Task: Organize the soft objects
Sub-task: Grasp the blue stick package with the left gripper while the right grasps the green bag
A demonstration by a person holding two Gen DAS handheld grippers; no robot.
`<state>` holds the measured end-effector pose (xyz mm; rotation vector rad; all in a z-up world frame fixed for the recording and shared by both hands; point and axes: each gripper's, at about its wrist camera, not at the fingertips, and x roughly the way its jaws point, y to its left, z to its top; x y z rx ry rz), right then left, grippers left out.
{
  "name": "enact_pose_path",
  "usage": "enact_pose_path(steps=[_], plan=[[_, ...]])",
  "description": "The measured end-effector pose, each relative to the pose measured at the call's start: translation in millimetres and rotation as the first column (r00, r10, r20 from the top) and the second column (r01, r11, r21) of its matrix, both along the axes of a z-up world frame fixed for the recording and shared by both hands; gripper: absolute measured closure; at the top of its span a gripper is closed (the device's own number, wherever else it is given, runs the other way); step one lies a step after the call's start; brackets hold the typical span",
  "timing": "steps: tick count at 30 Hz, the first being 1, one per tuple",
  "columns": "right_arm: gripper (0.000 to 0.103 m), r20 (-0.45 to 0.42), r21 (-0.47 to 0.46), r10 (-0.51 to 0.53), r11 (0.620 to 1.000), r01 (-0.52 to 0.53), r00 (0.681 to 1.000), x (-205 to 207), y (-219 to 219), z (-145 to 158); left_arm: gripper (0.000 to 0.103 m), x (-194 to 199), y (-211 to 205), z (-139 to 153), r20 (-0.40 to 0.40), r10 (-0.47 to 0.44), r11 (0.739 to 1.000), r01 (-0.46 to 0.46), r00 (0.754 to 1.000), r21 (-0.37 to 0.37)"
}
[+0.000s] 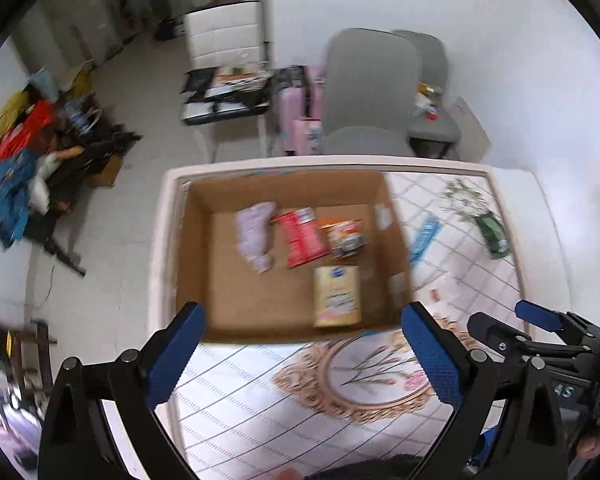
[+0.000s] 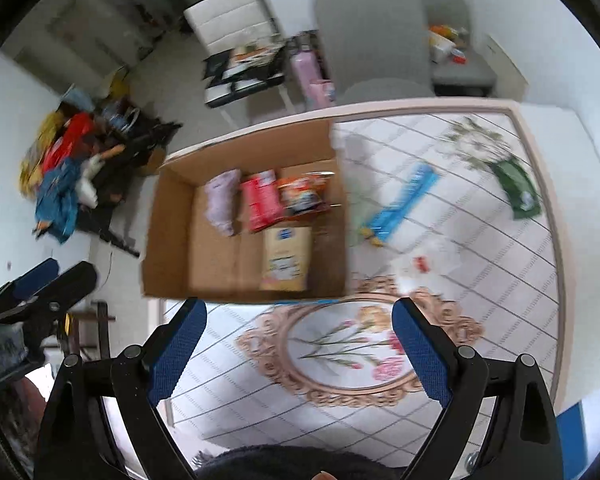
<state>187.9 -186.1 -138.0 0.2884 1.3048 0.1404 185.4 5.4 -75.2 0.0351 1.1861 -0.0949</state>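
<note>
An open cardboard box (image 1: pixel 196 248) (image 2: pixel 168 216) stands on the table's far left. Inside lie a lilac cloth (image 1: pixel 254 240) (image 2: pixel 222 200), a red packet (image 1: pixel 302 236) (image 2: pixel 260 198), an orange snack bag (image 1: pixel 344 236) (image 2: pixel 306 192) and a cream packet (image 1: pixel 337 296) (image 2: pixel 286 258). On the table to the right lie a blue packet (image 1: pixel 424 238) (image 2: pixel 404 200), a green packet (image 1: pixel 494 234) (image 2: pixel 518 186) and a clear wrapper (image 2: pixel 424 264). My left gripper (image 1: pixel 302 356) is open and empty above the box's near edge. My right gripper (image 2: pixel 298 352) is open and empty above the tablecloth; it also shows in the left wrist view (image 1: pixel 540 320).
The table (image 1: pixel 160 240) has a white tiled cloth with a floral oval print (image 2: pixel 340 352). Two grey chairs (image 1: pixel 368 92) and a white chair (image 1: pixel 224 36) stand behind it. Clothes and bags (image 1: pixel 20 160) are piled on the floor at left.
</note>
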Motion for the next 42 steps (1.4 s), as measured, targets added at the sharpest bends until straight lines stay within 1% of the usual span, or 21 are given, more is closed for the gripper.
enact_pose_path(steps=[3, 5, 7, 8, 9, 11, 12, 14, 15, 17, 19, 22, 25, 26, 28, 30, 34, 36, 39, 41, 42], plan=[[0.007, -0.042, -0.022, -0.078, 0.997, 0.077, 0.996, 11, -62, -18, 0.003, 28, -52, -9, -0.013, -0.103, 0.994, 0.103, 0.995, 0.047], [0.007, -0.067, -0.053, -0.12, 0.992, 0.116, 0.991, 21, -101, -30, 0.003, 49, -95, -19, -0.029, -0.185, 0.98, 0.187, 0.982, 0.07], [0.007, -0.09, -0.087, -0.156, 0.985, 0.148, 0.984, 34, -140, -43, 0.003, 71, -139, -36, -0.068, -0.275, 0.957, 0.28, 0.959, 0.077], [0.007, -0.102, -0.107, -0.172, 0.981, 0.161, 0.98, 41, -161, -51, 0.003, 81, -159, -46, -0.092, -0.309, 0.944, 0.317, 0.946, 0.089], [0.007, -0.116, -0.125, -0.178, 0.979, 0.163, 0.977, 48, -175, -58, 0.003, 95, -183, -63, -0.136, -0.359, 0.924, 0.372, 0.924, 0.091], [0.007, -0.152, -0.15, -0.188, 0.975, 0.165, 0.97, 67, -210, -77, 0.003, 114, -213, -93, -0.215, -0.408, 0.894, 0.436, 0.887, 0.101], [0.007, -0.166, -0.157, -0.187, 0.974, 0.161, 0.968, 74, -222, -84, 0.003, 127, -231, -115, -0.273, -0.429, 0.877, 0.47, 0.861, 0.103], [0.007, -0.206, -0.166, -0.178, 0.975, 0.145, 0.962, 96, -249, -108, 0.003, 144, -249, -148, -0.34, -0.434, 0.86, 0.496, 0.835, 0.12], [0.007, -0.22, -0.17, -0.176, 0.976, 0.14, 0.959, 104, -258, -117, 0.003, 154, -257, -167, -0.383, -0.435, 0.853, 0.509, 0.815, 0.115], [0.007, -0.261, -0.171, -0.155, 0.979, 0.112, 0.953, 126, -274, -143, 0.009, 169, -268, -206, -0.46, -0.412, 0.845, 0.519, 0.787, 0.131], [0.007, -0.293, -0.174, -0.139, 0.981, 0.09, 0.946, 143, -284, -164, 0.02, 177, -275, -242, -0.524, -0.389, 0.837, 0.529, 0.758, 0.143], [0.007, -0.339, -0.172, -0.12, 0.983, 0.064, 0.933, 167, -295, -199, 0.03, 185, -274, -280, -0.595, -0.351, 0.833, 0.531, 0.723, 0.153], [0.007, -0.386, -0.155, -0.103, 0.987, 0.046, 0.917, 189, -302, -228, 0.034, 187, -273, -301, -0.631, -0.335, 0.837, 0.528, 0.7, 0.142], [0.007, -0.405, -0.146, -0.1, 0.988, 0.043, 0.909, 195, -304, -237, 0.035, 186, -273, -305, -0.639, -0.332, 0.837, 0.529, 0.694, 0.139], [0.008, -0.432, -0.132, -0.084, 0.991, 0.029, 0.898, 204, -305, -251, 0.047, 186, -271, -314, -0.659, -0.317, 0.846, 0.517, 0.682, 0.128], [0.008, -0.446, -0.133, -0.08, 0.991, 0.022, 0.891, 210, -307, -263, 0.056, 184, -268, -321, -0.677, -0.297, 0.855, 0.503, 0.673, 0.124], [0.008, -0.47, -0.12, -0.072, 0.993, 0.017, 0.879, 215, -309, -279, 0.074, 178, -267, -327, -0.681, -0.29, 0.857, 0.499, 0.673, 0.127], [0.011, -0.476, -0.121, -0.071, 0.993, 0.014, 0.876, 216, -309, -283, 0.076, 174, -267, -328, -0.676, -0.294, 0.853, 0.505, 0.676, 0.134], [0.027, -0.487, -0.121, -0.064, 0.993, 0.005, 0.871, 216, -308, -288, 0.081, 167, -269, -331, -0.668, -0.289, 0.857, 0.496, 0.686, 0.139], [0.05, -0.492, -0.12, -0.061, 0.993, 0.002, 0.868, 215, -307, -290, 0.084, 165, -275, -333, -0.661, -0.287, 0.866, 0.483, 0.694, 0.132], [0.056, -0.489, -0.105, -0.06, 0.994, 0.009, 0.87, 215, -307, -290, 0.086, 164, -275, -332, -0.657, -0.284, 0.871, 0.474, 0.699, 0.128]])
